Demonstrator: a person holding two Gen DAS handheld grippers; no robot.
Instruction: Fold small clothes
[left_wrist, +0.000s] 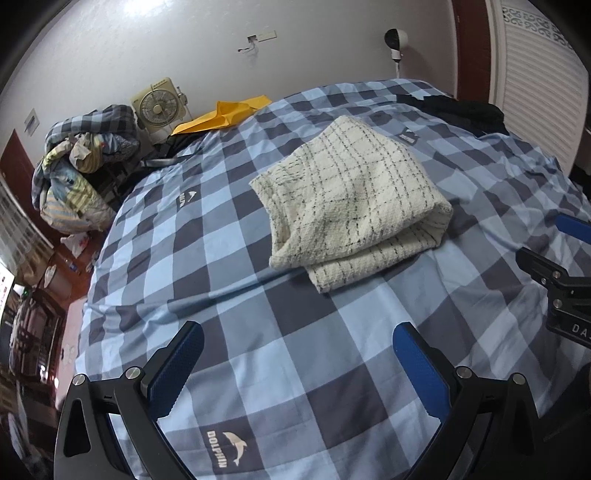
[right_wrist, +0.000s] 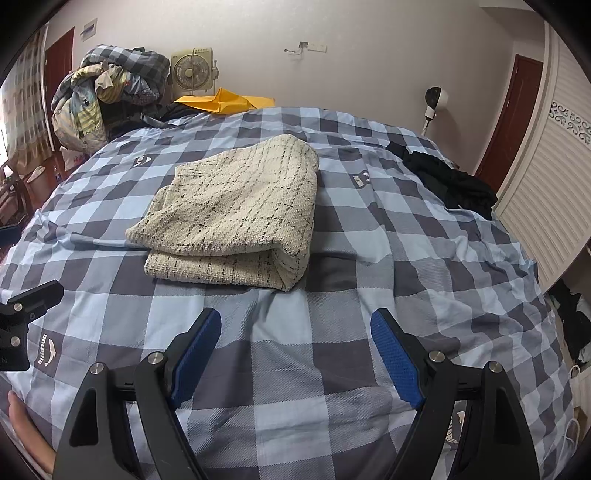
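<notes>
A cream knit garment (left_wrist: 351, 199) with thin black check lines lies folded in layers on the blue-and-grey checked bedspread (left_wrist: 258, 332). In the right wrist view the same garment (right_wrist: 236, 214) sits just beyond my fingers. My left gripper (left_wrist: 299, 332) hovers open over the bedspread, short of the garment, with nothing between its blue pads. My right gripper (right_wrist: 295, 317) is likewise open and holds nothing, its tips a little short of the garment's near edge. Part of the right gripper (left_wrist: 557, 280) shows at the right edge of the left wrist view.
A black garment (right_wrist: 450, 181) lies crumpled at the far right of the bed. A heap of bedding (right_wrist: 107, 92), a small fan (right_wrist: 192, 70) and a yellow bag (right_wrist: 225, 101) stand beyond the far left edge. A white louvred wardrobe (right_wrist: 546, 184) lines the right side.
</notes>
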